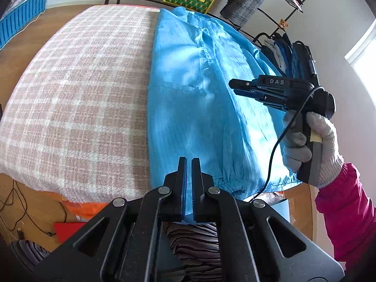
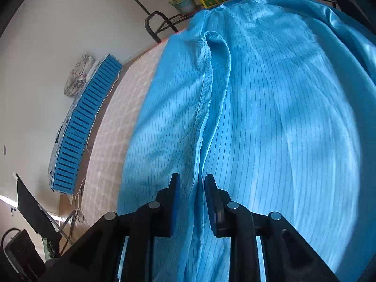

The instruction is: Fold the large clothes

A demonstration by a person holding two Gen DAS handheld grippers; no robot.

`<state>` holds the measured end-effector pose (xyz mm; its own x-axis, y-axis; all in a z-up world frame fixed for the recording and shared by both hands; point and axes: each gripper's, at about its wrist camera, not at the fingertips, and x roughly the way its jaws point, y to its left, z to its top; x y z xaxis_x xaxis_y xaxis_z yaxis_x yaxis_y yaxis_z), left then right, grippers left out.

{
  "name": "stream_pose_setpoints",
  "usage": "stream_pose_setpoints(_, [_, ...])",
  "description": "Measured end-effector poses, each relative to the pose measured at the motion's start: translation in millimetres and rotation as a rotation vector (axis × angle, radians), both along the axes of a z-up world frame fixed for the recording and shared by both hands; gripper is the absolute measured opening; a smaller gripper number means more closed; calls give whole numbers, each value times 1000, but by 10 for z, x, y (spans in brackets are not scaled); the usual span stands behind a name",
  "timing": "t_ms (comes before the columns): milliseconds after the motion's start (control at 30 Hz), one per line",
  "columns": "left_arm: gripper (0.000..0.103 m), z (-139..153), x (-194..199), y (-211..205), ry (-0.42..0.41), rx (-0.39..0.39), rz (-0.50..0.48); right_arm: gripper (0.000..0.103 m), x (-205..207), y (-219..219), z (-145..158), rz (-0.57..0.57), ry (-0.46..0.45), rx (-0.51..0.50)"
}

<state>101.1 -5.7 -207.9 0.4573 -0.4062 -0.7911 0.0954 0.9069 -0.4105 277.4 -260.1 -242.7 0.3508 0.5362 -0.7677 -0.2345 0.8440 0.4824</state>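
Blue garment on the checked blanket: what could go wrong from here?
1. The right gripper is open with a raised ridge of the blue garment between its pads; closing there might pinch extra layers and bunch the fold.
2. The garment's right side droops past the checked blanket; it could slide off.
3. The cable hanging by the gloved hand lies across the hem and may snag.

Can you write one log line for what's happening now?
garment: blue coat on checked blanket | left gripper: shut, empty | right gripper: open over fold

light: daylight from window (image 1: pixel 366 56) at right | shadows: soft | edges: fisheye-bent, dark-vignetted | blur: slight
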Motion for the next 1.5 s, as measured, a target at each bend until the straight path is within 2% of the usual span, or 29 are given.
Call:
stream_pose_setpoints(33, [0,-12,11,-69,-9,4,-19,27,-76,-65,43,9,-22,-14])
stream_pose_setpoints(233, [0,-138,32,-470,-24,26,-112,34,-521,-364,305,-10,-135,-84])
stream_pose_setpoints(433, [0,-498,53,-596,52,78,-124,35,-715,-679,360,-72,-148,-117])
stream_pose_setpoints(500, [0,-526,32,-568,41,61,-119,35,-766,-822,366,-94,-152,-126])
stream_pose_setpoints(600, [0,-485,38,-561,48,77,-114,35,-840,-1053,373,-132,-155,-119])
stream_pose_setpoints(700, [0,-298,6,-551,4,97,-106,37,-925,-1322,428,-191,-176,-117])
stream_pose_setpoints(767, [0,-121,0,-560,-45,111,-92,48,-1011,-1532,486,-244,-210,-115])
stream_pose_setpoints(800, [1,-33,-1,-573,-69,117,-86,50,-1061,-1643,514,-273,-230,-122])
stream_pose_setpoints(833, [10,59,-11,-582,-97,123,-82,52,-1105,-1744,538,-296,-246,-128])
stream_pose_setpoints(867, [29,144,-11,-596,-121,129,-77,55,-1144,-1857,553,-318,-257,-139])
stream_pose_setpoints(933, [54,306,-19,-626,-169,134,-71,57,-1201,-2085,570,-360,-265,-159])
stream_pose_setpoints(1133, [61,649,0,-754,-214,136,-84,62,-1360,-2842,579,-515,-257,-163])
stream_pose_setpoints(1233, [61,762,23,-862,-232,132,-92,62,-1462,-3252,599,-606,-257,-156])
stream_pose_setpoints(1500, [62,809,147,-1022,-200,115,-80,66,-1518,-4381,480,-866,-192,-124])
